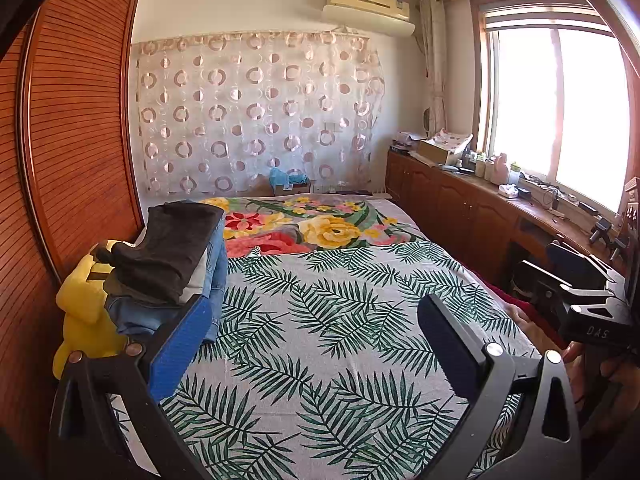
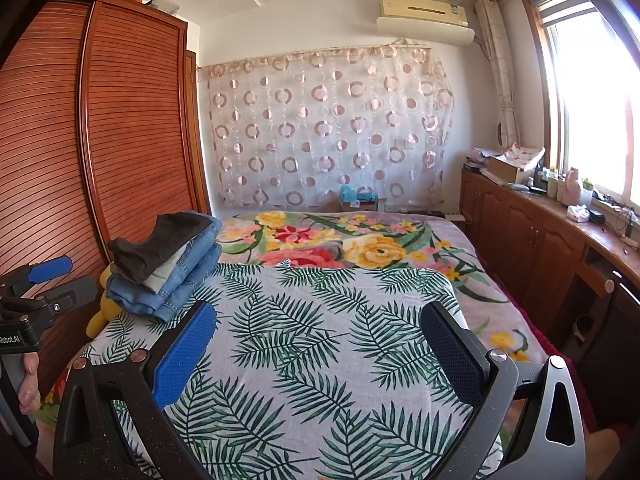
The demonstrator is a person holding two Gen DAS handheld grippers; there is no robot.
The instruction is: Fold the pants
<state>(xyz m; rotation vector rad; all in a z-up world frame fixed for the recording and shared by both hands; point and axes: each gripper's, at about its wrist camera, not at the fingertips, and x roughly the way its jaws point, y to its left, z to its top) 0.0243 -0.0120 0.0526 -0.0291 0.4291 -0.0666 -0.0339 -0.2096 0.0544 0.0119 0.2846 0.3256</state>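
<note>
You held both the left hand-held gripper (image 1: 316,344) and the right hand-held gripper (image 2: 320,352) spread and empty; the stacked pants (image 2: 168,264) at ten o'clock appeared already folded.

L gripper (image 1: 316,336) open, folded pants stack (image 1: 168,264) on bed (image 1: 320,300) w/ leaf sheet

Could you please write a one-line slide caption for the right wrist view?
Open right gripper hovers over the palm-leaf sheet, folded pants stack at left beside the wardrobe.
</note>
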